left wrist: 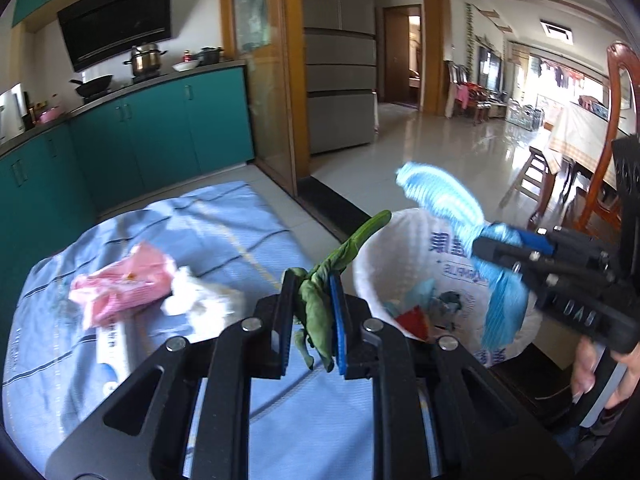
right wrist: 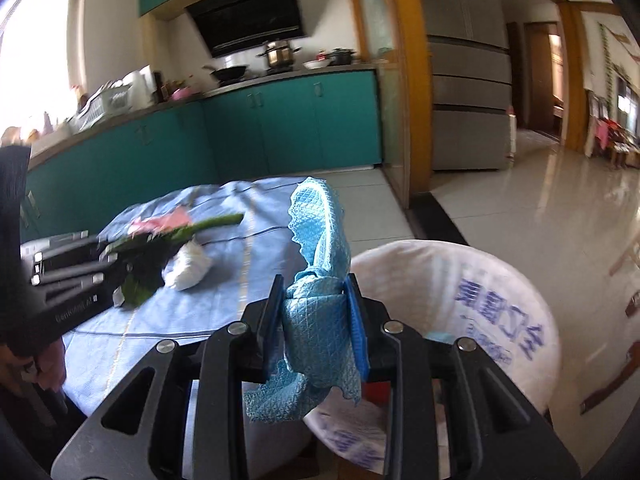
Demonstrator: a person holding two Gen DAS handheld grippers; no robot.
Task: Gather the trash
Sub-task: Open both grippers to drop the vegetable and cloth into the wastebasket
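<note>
While my left gripper (left wrist: pixel 311 312) has its jaws clamped on a limp green leafy vegetable stalk (left wrist: pixel 320 300), the stalk's long end pokes up and forward past the jaws, over the worktop's right edge. My right gripper (right wrist: pixel 316 320) has its jaws closed on a bunched light-blue waffle-textured cloth (right wrist: pixel 320 280); one flap stands up above the jaws, another hangs below. Seen from the left wrist, that cloth is right over the mouth of the white plastic bag with blue printed lettering (left wrist: pixel 424 248), which lines a round bin just beside the worktop's right edge. Bag already holds mixed scraps, including something red and something teal.

On the worktop, covered by a blue striped cloth (left wrist: pixel 224 232): a crumpled pink plastic wrapper (left wrist: pixel 124 284), a wad of white tissue (left wrist: pixel 196 296) touching it, and a white printed packet (left wrist: pixel 116 344) just beside both, nearer me. Teal kitchen cabinets (left wrist: pixel 160 128) behind.
</note>
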